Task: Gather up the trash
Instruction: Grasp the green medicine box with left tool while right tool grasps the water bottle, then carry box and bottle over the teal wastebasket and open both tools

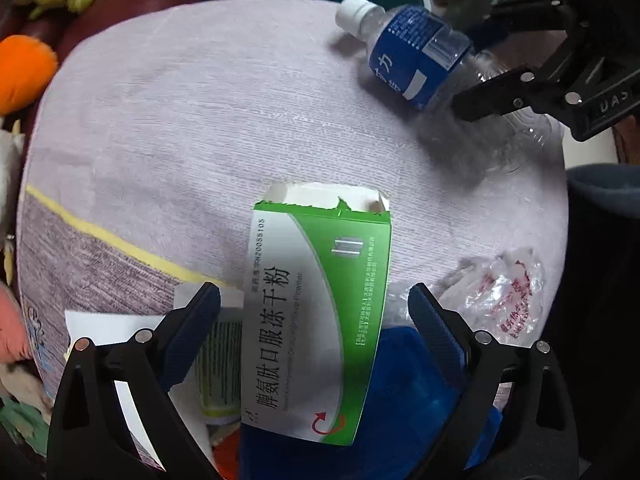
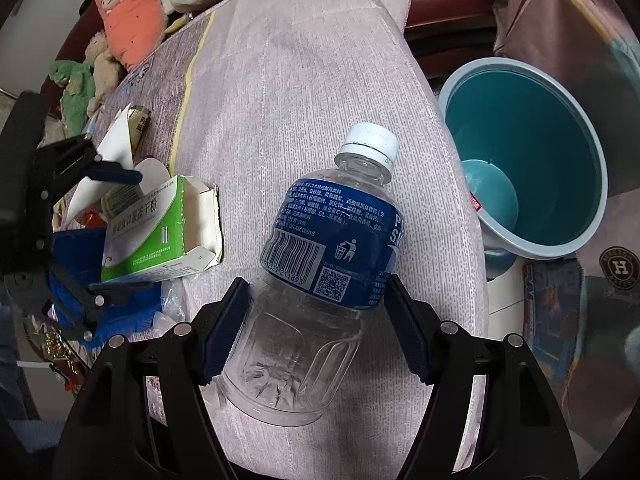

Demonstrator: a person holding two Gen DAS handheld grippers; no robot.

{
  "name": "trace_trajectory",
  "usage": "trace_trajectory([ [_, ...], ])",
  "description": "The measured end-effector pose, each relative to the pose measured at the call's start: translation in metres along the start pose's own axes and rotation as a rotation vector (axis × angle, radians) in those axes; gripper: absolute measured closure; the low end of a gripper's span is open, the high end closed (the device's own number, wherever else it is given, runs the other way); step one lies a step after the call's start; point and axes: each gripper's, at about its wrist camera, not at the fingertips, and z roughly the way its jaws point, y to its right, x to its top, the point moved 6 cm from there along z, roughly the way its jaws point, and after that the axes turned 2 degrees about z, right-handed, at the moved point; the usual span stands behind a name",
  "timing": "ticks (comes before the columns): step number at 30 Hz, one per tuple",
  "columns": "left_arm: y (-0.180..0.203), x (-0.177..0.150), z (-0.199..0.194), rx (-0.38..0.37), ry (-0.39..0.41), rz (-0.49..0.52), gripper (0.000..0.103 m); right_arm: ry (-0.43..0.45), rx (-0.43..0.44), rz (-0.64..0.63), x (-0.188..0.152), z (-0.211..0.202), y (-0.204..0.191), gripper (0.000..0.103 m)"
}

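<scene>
An empty clear bottle (image 2: 320,256) with a blue label and white cap lies on the pink cloth (image 2: 304,80). My right gripper (image 2: 316,320) is open, its fingers on either side of the bottle's lower body; I cannot tell whether they touch it. A torn-open green and white medicine box (image 1: 316,320) lies between the fingers of my open left gripper (image 1: 314,320), which do not clamp it. The box also shows in the right wrist view (image 2: 156,232), and the bottle (image 1: 416,56) and the right gripper (image 1: 476,72) in the left wrist view.
A teal bin (image 2: 532,156) stands off the cloth's edge, beyond the bottle. A crumpled clear wrapper (image 1: 496,292), a blue plastic item (image 1: 400,392) and paper scraps (image 2: 116,144) lie around the box. Plush toys (image 2: 128,20) sit along the far side.
</scene>
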Motion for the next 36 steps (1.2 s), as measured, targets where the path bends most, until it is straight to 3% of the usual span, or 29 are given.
trace_trajectory([
  [9,0.01,0.01,0.035,-0.018,-0.193,0.042,0.01,0.004,0.033,-0.032,0.002,-0.005,0.013,0.036],
  [10,0.008,0.014,0.038,-0.018,-0.2,0.028,0.012,0.005,0.039,-0.033,0.002,-0.006,0.015,0.036],
  [11,0.002,0.017,0.04,-0.016,-0.203,-0.01,0.023,0.009,0.047,-0.034,0.001,-0.006,0.016,0.036],
  [19,-0.014,0.008,0.029,0.054,-0.14,-0.213,0.028,0.023,0.099,-0.045,0.0,-0.008,0.022,0.036],
  [22,-0.03,0.006,0.009,0.042,-0.07,-0.353,0.028,0.03,0.104,-0.057,0.0,-0.007,0.022,0.036],
  [28,-0.038,0.021,-0.005,0.012,-0.005,-0.549,0.028,0.03,0.131,-0.049,0.006,0.002,0.019,0.036],
  [32,-0.04,0.035,0.013,0.005,-0.028,-0.669,0.026,0.033,0.153,-0.036,0.005,0.006,0.021,0.037],
  [36,-0.034,0.038,0.023,0.004,-0.087,-0.659,0.023,0.051,0.155,-0.029,0.003,-0.003,0.032,0.037],
])
